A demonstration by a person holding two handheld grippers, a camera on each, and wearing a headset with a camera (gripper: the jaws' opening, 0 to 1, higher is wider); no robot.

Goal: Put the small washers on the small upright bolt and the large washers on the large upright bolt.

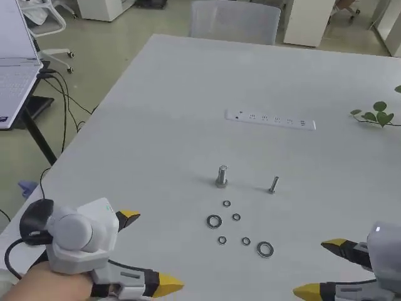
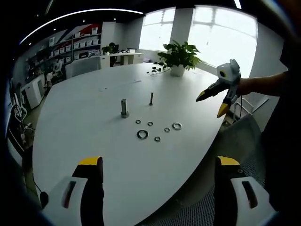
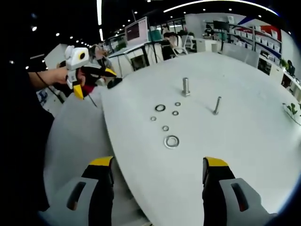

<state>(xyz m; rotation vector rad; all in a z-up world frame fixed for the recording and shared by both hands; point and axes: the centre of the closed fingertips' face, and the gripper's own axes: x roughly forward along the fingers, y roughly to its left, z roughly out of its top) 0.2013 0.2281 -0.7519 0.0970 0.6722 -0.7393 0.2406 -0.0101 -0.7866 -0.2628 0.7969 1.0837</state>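
Observation:
On the white table (image 1: 156, 125) a large upright bolt (image 1: 222, 177) stands left of a small upright bolt (image 1: 274, 184). In front of them lie two large washers (image 1: 214, 221) (image 1: 265, 249) and several small washers (image 1: 236, 217). Both bolts are bare. My left gripper (image 1: 150, 251) is open at the near left edge, well short of the washers. The right gripper (image 1: 319, 268) is open at the near right. In the left gripper view the large bolt (image 2: 124, 107) and washers (image 2: 142, 134) lie beyond the open left gripper (image 2: 159, 162). The right gripper view has the washers (image 3: 171, 141) ahead of the open right gripper (image 3: 158, 162).
A white power strip (image 1: 270, 118) lies behind the bolts. Plant leaves (image 1: 378, 114) reach in at the far right, and a potted plant (image 2: 178, 56) stands on the table's end. A grey chair (image 1: 235, 22) is at the far side, a laptop (image 1: 12, 69) on a desk to the left.

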